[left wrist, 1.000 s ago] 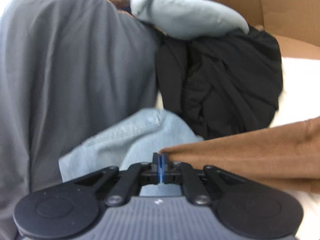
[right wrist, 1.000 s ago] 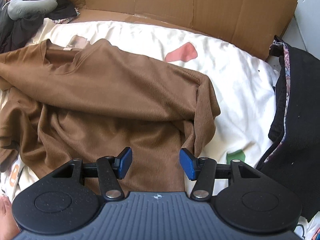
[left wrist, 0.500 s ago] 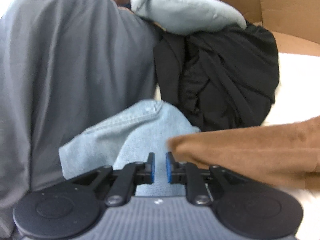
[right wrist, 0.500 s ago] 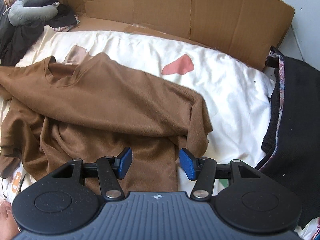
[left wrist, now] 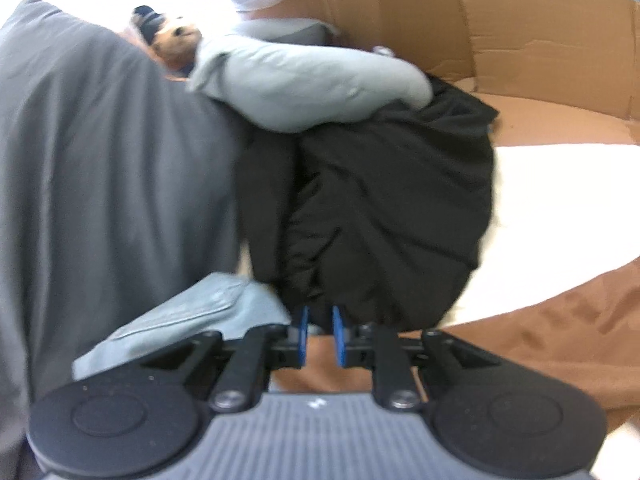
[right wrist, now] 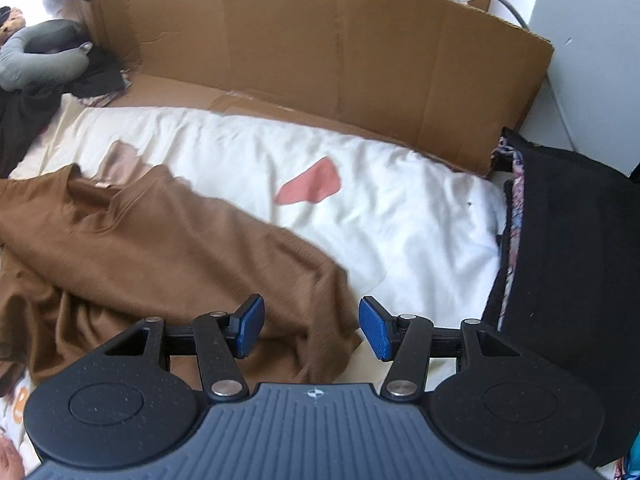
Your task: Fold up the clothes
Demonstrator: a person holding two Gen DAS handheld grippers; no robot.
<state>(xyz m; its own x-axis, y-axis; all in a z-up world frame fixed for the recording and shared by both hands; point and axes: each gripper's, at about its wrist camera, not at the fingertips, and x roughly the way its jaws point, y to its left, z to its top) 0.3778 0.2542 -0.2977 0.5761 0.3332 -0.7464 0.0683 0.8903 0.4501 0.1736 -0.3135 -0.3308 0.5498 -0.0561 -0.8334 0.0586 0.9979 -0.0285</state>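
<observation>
A brown shirt [right wrist: 152, 256] lies rumpled on the white bedsheet [right wrist: 400, 216], collar toward the far left. My right gripper [right wrist: 311, 328] is open and empty, just above the shirt's near right edge. In the left wrist view the shirt [left wrist: 540, 320] lies at the lower right. My left gripper [left wrist: 320, 332] is slightly open with nothing between its blue pads, over the shirt's edge and in front of a black garment [left wrist: 392, 216].
A grey garment [left wrist: 100, 180], a light blue denim piece [left wrist: 192, 312] and a grey neck pillow [left wrist: 304, 88] crowd the left. Cardboard walls [right wrist: 320, 60] stand behind the bed. A black folded pile [right wrist: 572, 272] sits at the right.
My left gripper opened and let go of the brown shirt's corner, which dropped to the bed. Both grippers have pulled back and tilted up, the right still open.
</observation>
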